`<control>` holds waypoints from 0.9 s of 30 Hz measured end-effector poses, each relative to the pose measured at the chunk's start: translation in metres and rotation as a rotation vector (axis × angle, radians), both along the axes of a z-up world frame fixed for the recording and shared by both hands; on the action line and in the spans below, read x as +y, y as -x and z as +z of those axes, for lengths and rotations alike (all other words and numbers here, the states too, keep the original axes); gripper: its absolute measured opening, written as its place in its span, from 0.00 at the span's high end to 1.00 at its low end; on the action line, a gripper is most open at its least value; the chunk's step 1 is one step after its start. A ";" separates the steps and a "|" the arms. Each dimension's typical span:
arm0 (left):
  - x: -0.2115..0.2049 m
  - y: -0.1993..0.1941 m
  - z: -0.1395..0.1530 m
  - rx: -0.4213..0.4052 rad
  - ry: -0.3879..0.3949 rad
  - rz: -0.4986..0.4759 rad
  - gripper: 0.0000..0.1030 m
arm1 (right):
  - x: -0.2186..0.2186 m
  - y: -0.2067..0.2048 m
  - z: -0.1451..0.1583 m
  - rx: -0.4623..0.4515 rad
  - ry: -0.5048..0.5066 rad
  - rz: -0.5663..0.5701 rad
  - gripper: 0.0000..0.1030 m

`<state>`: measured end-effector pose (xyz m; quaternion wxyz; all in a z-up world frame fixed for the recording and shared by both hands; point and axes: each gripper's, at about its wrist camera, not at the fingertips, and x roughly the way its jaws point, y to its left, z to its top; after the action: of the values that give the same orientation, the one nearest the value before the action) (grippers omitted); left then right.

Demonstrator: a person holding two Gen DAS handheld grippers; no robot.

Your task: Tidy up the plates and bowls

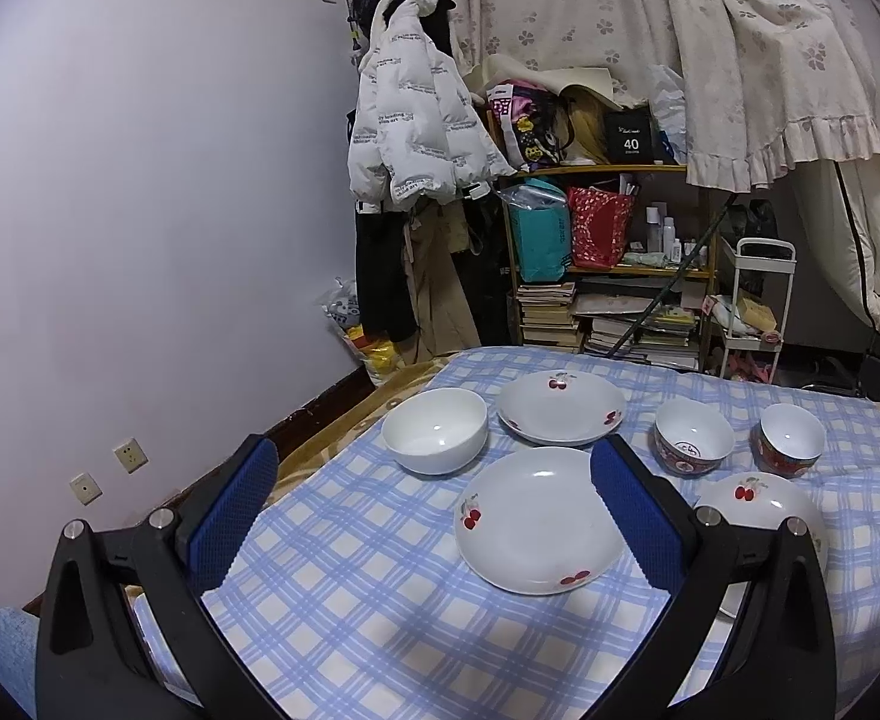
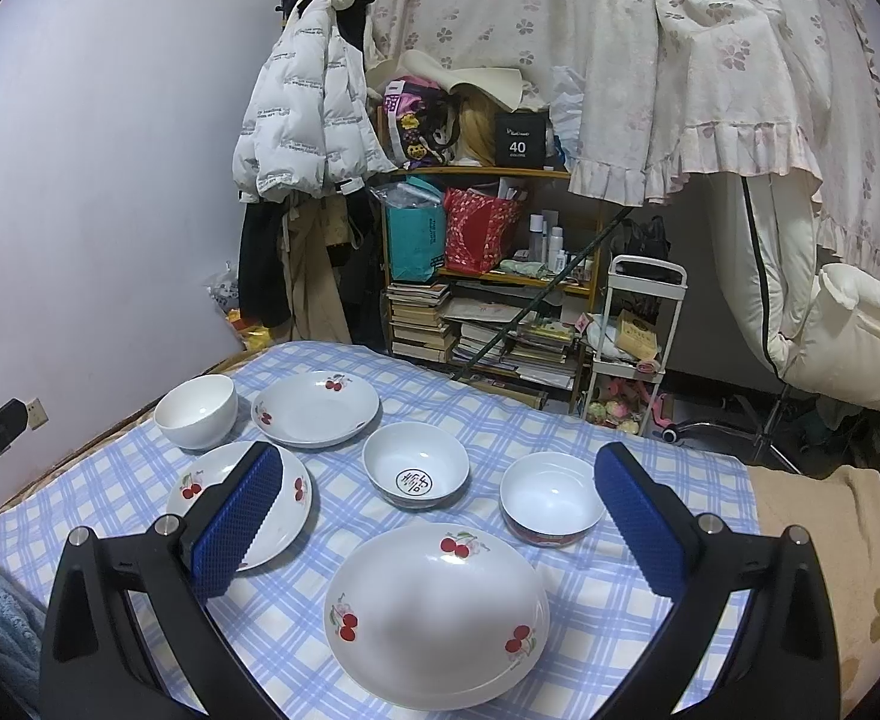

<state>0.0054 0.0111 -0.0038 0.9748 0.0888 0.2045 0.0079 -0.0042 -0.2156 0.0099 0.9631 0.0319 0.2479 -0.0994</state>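
Note:
On the blue checked tablecloth point(image 2: 296, 618) lie three white cherry-pattern plates: a far one point(image 2: 315, 409) point(image 1: 562, 407), a left one point(image 2: 287, 504) point(image 1: 536, 519), and a near one point(image 2: 437, 615) point(image 1: 758, 501). A plain white bowl point(image 2: 195, 411) point(image 1: 435, 429) stands at the far left. Two red-rimmed bowls point(image 2: 416, 472) point(image 2: 551, 498) stand in the middle; they also show in the left wrist view point(image 1: 693, 437) point(image 1: 791, 438). My left gripper point(image 1: 434, 516) is open and empty above the cloth. My right gripper point(image 2: 440, 525) is open and empty above the near plate.
The table's left edge meets a white wall point(image 1: 140, 240). Beyond the far edge stand a cluttered shelf point(image 2: 488, 276), hanging coats point(image 2: 302, 120) and a small white cart point(image 2: 632, 336). A brown blanket point(image 2: 830, 540) covers the table's right side.

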 end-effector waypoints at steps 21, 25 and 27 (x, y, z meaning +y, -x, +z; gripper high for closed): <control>-0.001 0.000 0.001 0.001 -0.003 -0.006 0.01 | 0.000 0.001 0.000 -0.001 0.002 0.000 0.00; -0.001 0.000 0.001 0.001 -0.004 -0.007 0.01 | 0.000 0.001 0.000 -0.003 0.002 0.001 0.00; -0.001 0.001 0.001 -0.002 -0.002 -0.009 0.01 | 0.000 0.001 0.000 -0.002 0.001 0.000 0.00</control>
<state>0.0047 0.0103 -0.0029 0.9749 0.0905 0.2033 0.0038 -0.0050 -0.2157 0.0100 0.9633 0.0313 0.2471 -0.0997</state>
